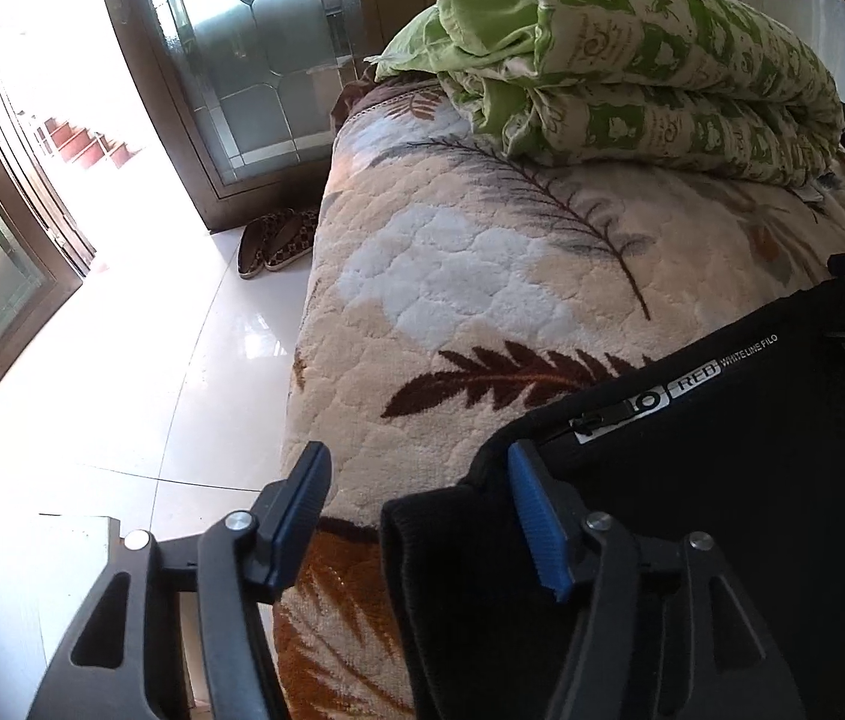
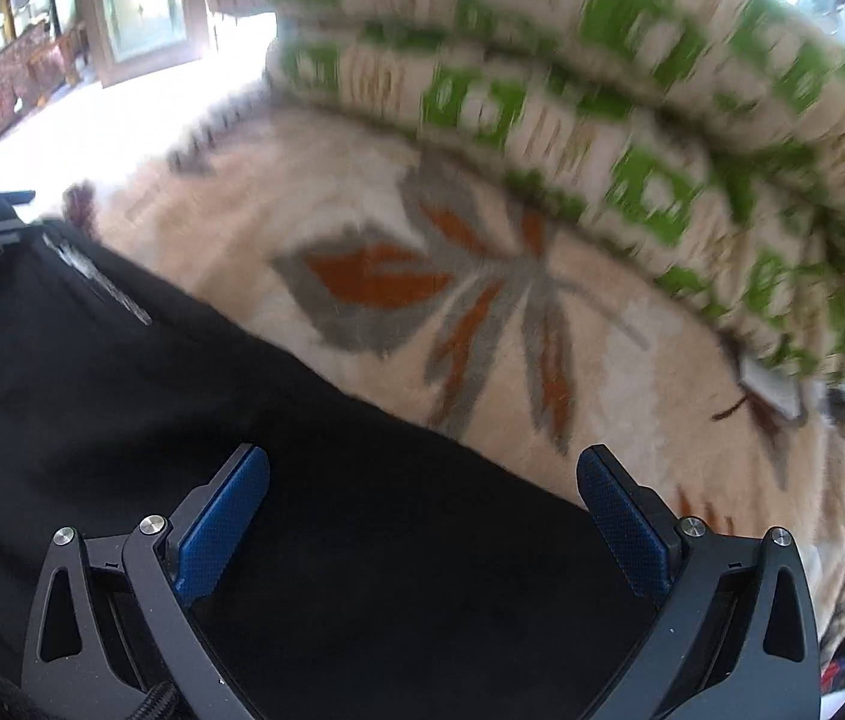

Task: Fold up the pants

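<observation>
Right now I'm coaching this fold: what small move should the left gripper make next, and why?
Probably close the left gripper on the black pants' ribbed edge. Its jaws stand open with that edge between them, unpinched, on the leaf-print blanket.

Black pants (image 1: 722, 480), leaf-patterned beige blanket (image 1: 452, 252)

Left wrist view. The left tool (image 1: 416, 504), jaws apart, points down at the corner of a bed covered by a cream leaf-patterned blanket (image 1: 482, 252). Its right blue pad lies against the edge of the black pants (image 1: 722, 480); the left pad hangs clear over the blanket's edge. A silver label and zipper (image 1: 662, 390) run along the pants' upper edge. A folded green-and-white quilt (image 1: 650, 60) rests farther up the bed. Patterned slippers (image 1: 272, 246) sit on the glossy white floor (image 1: 182, 372) near a glazed wooden door (image 1: 254, 60)
</observation>
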A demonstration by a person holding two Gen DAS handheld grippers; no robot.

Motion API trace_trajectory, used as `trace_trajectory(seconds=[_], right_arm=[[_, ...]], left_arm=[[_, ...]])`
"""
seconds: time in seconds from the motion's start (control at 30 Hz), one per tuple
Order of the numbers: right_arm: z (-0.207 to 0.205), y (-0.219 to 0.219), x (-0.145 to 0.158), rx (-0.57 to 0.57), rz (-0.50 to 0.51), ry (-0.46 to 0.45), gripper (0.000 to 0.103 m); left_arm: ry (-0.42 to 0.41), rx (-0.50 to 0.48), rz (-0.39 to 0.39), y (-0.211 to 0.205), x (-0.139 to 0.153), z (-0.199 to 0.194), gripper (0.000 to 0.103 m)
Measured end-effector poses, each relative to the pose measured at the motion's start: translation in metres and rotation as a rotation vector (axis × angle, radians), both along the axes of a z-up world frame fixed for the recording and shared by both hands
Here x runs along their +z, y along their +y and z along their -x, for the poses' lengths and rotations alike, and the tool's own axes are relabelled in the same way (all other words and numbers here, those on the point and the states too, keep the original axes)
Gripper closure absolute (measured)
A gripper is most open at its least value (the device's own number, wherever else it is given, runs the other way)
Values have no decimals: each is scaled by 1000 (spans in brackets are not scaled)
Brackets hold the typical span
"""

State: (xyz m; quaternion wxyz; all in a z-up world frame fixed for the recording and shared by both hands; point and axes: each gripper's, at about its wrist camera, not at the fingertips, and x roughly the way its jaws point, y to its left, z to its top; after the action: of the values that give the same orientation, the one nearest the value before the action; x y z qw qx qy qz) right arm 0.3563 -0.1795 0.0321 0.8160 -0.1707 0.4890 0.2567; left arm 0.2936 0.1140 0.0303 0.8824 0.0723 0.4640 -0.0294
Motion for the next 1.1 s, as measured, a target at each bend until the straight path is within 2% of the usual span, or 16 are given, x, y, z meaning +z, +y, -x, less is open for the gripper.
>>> trace_trajectory(seconds=[0.1, 0.13, 0.2, 0.23, 0.27, 0.3, 0.33, 0.37, 0.47, 0.8, 0.83, 0.87, 0.9, 0.97, 1.03, 1.1], right_arm=[[-6, -8, -4, -5, -57, 31, 0], [-5, -7, -4, 1, -55, 29, 1], [-4, -6, -2, 20, -59, 33, 9], [-3, -7, 0, 25, -64, 33, 22], [-3, -9, 4, 28, -75, 34, 46], [-3, -12, 8, 30, -91, 42, 56], [-4, -14, 11, 19, -96, 42, 77], [-5, -16, 13, 18, -101, 52, 83], [3, -16, 13, 42, -74, 58, 89], [13, -19, 15, 66, -51, 61, 87], [14, -21, 15, 64, -39, 52, 78], [12, -19, 13, 60, -19, 36, 62], [8, -16, 11, 57, -8, 25, 54], [3, -12, 8, 52, 12, 6, 28], [-3, -9, 3, 54, 18, 18, 26], [-9, -10, 1, 43, -25, 72, 36]], left_arm=[[14, -2, 44, 6, -2, -4, 44], [22, -17, 68, 5, -2, -4, 57], [32, -48, 86, 0, -1, -4, 71], [22, -56, 53, -6, 1, -3, 76], [15, -72, 30, -11, 2, -1, 80], [9, -81, 17, -15, 4, 0, 84], [2, -83, 13, -16, 6, 2, 88], [-1, -82, 24, -16, 8, 3, 89], [-17, -69, 67, -11, 16, 8, 91], [-66, -91, 94, -14, 44, 19, 92], [-69, -96, 94, -15, 46, 20, 92], [-73, -101, 94, -15, 47, 21, 92], [-77, -103, 95, -16, 47, 22, 92], [-85, -102, 106, -15, 50, 23, 92], [-88, -100, 117, -13, 51, 24, 92], [-90, -98, 121, -12, 52, 24, 92]])
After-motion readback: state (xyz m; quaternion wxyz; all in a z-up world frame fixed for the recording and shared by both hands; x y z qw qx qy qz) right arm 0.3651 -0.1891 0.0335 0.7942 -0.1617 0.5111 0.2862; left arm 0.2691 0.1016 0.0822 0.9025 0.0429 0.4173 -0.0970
